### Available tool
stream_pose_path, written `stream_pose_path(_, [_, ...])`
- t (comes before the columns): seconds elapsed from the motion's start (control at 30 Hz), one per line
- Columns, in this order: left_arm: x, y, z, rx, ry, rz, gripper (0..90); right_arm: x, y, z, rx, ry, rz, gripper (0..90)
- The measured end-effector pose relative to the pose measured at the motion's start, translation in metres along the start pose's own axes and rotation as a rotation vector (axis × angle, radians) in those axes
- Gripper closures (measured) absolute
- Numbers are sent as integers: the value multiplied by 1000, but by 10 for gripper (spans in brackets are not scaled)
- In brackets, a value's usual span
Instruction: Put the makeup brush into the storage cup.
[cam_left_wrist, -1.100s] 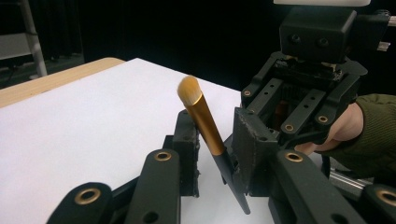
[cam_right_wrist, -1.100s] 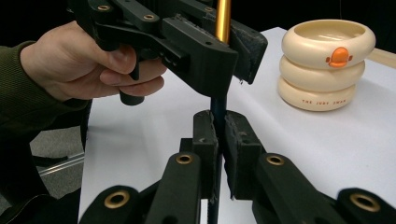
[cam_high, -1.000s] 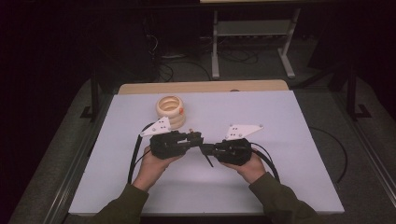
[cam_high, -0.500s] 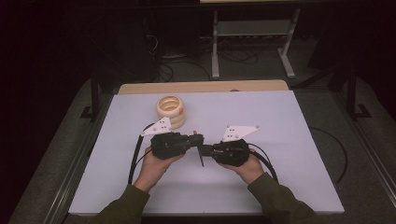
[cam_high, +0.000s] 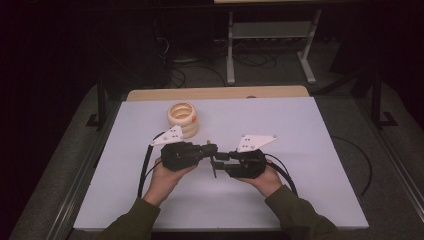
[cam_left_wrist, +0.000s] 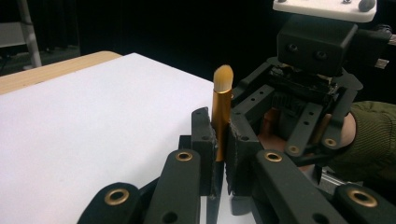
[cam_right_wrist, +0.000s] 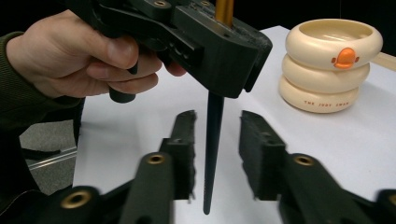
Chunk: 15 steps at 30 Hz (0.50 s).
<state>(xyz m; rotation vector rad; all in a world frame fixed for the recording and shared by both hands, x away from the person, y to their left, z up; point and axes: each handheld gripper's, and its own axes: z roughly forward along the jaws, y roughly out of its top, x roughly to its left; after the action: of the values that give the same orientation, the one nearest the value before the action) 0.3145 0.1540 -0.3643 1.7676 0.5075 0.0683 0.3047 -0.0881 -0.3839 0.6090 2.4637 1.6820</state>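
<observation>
A makeup brush with a gold ferrule, pale bristles and a thin black handle stands upright above the white table. My left gripper is shut on the gold ferrule, bristles pointing up. In the high view it meets my right gripper at the table's middle. My right gripper has just been opening. Its jaws stand apart on either side of the black handle, and the pads do not touch it.
A cream stack of three rings with an orange duck mark stands behind the left gripper. The white table top has a wooden strip along its far edge. Cables trail from both grippers.
The right gripper's jaws have spread apart and let go of the brush handle. Both hands have stayed in place, and the left gripper keeps hold of the brush.
</observation>
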Motion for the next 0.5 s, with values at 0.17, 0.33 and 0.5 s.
stream_pose_path(0.17, [2,0,-3,3,7,6,836,-2,-1,-1,13,-5,12,438])
stream_pose_path(0.33, [2,0,-5,7,10,10,837,-5,-2,-3,26,-10,37,325])
stream_pose_path(0.5, [3,0,-9,13,15,13,837,-7,-3,-6,59,-31,51,229])
